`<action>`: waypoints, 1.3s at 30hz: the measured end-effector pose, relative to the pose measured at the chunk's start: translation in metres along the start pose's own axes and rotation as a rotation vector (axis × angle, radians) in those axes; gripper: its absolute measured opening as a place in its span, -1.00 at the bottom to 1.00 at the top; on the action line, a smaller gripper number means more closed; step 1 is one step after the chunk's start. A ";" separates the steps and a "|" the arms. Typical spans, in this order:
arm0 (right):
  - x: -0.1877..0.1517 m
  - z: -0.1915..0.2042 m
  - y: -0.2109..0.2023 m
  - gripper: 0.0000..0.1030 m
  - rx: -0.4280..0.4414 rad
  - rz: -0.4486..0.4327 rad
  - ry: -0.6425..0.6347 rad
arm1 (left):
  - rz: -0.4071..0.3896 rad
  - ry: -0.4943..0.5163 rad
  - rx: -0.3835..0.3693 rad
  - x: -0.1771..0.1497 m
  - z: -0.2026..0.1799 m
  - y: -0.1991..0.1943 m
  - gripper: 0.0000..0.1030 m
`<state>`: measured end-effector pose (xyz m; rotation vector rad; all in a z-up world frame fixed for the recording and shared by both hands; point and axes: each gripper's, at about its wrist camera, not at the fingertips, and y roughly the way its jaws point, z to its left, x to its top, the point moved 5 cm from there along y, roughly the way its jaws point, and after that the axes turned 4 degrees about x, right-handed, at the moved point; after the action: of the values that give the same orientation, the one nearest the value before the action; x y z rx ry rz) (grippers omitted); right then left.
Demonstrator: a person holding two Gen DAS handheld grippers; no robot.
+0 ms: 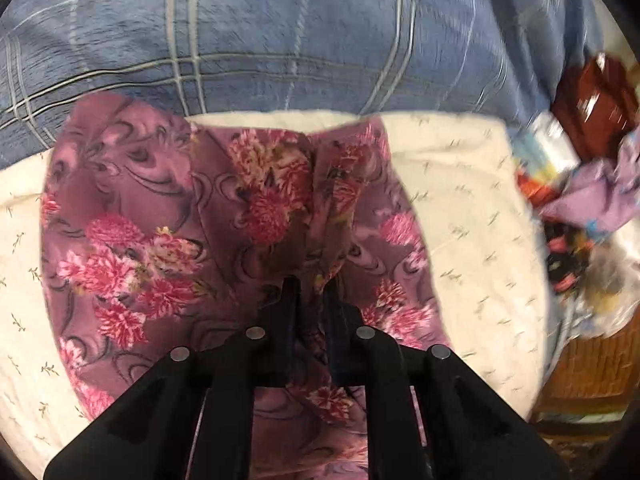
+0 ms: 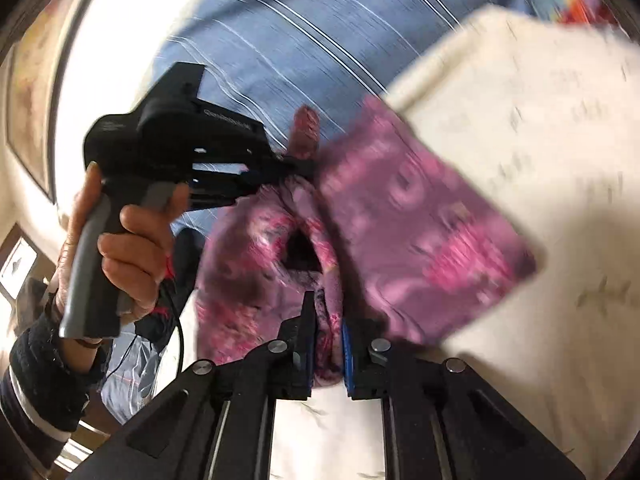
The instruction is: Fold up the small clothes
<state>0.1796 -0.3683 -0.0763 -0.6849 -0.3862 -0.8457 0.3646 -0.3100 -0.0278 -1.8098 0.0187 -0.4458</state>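
A purple garment with pink flowers (image 1: 168,216) lies spread on a cream sheet (image 1: 472,208). My left gripper (image 1: 310,284) points steeply down and is shut on a bunched fold of the garment near its middle. In the right wrist view the same purple garment (image 2: 420,224) is lifted at one edge. My right gripper (image 2: 326,308) is shut on that edge, with cloth pinched between its blue pads (image 2: 347,356). The left gripper (image 2: 304,166) shows there too, held by a hand (image 2: 132,256), its tips clamped on the cloth's other corner.
A blue checked blanket (image 1: 280,32) covers the far side behind the sheet. At the right edge lie a heap of coloured clothes (image 1: 592,196), a brown object (image 1: 596,100) and a woven basket (image 1: 596,368). A dark sleeve (image 2: 44,380) shows at lower left.
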 end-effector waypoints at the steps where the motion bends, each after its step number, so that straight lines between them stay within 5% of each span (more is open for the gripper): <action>1: 0.000 0.004 -0.003 -0.65 -0.008 0.009 -0.023 | -0.017 -0.012 -0.001 0.004 0.008 -0.012 -0.56; 5: 0.003 0.006 -0.019 -0.19 -0.002 -0.019 -0.044 | -0.145 -0.024 0.074 0.026 0.023 -0.060 0.39; 8: 0.007 0.007 -0.031 0.03 -0.003 -0.072 -0.043 | -0.119 0.008 0.074 0.027 0.019 -0.065 0.56; 13: 0.007 0.017 -0.014 0.03 -0.008 -0.020 -0.070 | 0.001 0.105 0.163 0.005 -0.026 -0.013 0.56; 15: 0.011 0.019 -0.003 0.03 -0.006 0.007 -0.086 | 0.022 0.127 0.248 -0.001 -0.030 0.015 0.46; 17: 0.010 0.025 0.008 -0.04 0.003 0.024 -0.116 | 0.036 0.128 0.287 -0.006 -0.026 0.029 -0.49; 18: 0.008 0.029 0.014 -0.15 -0.006 0.034 -0.150 | 0.028 0.116 0.268 -0.006 -0.024 0.029 -0.79; 19: 0.007 0.031 0.016 -0.64 -0.013 0.039 -0.174 | 0.005 0.080 0.225 -0.005 -0.022 0.023 -0.88; 20: 0.007 0.034 0.018 -0.83 -0.008 0.048 -0.192 | -0.012 0.054 0.210 -0.004 -0.020 0.017 -0.88; 28: 0.053 0.005 -0.037 -0.84 0.026 -0.155 -0.061 | -0.121 0.082 0.042 0.013 -0.068 -0.006 -0.87; 31: 0.052 -0.023 -0.031 -0.84 -0.020 -0.086 0.005 | -0.034 0.074 0.089 0.010 -0.068 0.031 -0.80; 34: 0.042 -0.033 -0.023 -0.79 -0.064 0.022 -0.006 | -0.022 -0.022 -0.041 0.003 -0.049 0.027 -0.77; 36: 0.050 -0.028 -0.033 -0.62 -0.070 0.031 -0.029 | -0.059 -0.071 -0.153 -0.001 -0.028 -0.004 -0.65; 37: 0.059 -0.027 -0.042 -0.45 -0.079 0.001 -0.033 | -0.103 -0.094 -0.190 -0.003 -0.014 -0.023 -0.35; 38: 0.065 -0.028 -0.048 -0.31 -0.078 -0.028 -0.032 | -0.167 -0.131 -0.197 -0.005 0.008 -0.043 0.16; 39: 0.079 -0.028 -0.055 -0.23 -0.070 -0.067 -0.029 | -0.215 -0.161 -0.169 -0.009 0.024 -0.052 0.38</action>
<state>0.1860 -0.4566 -0.0302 -0.7535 -0.4091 -0.9168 0.3528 -0.2705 0.0134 -2.0196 -0.2586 -0.4602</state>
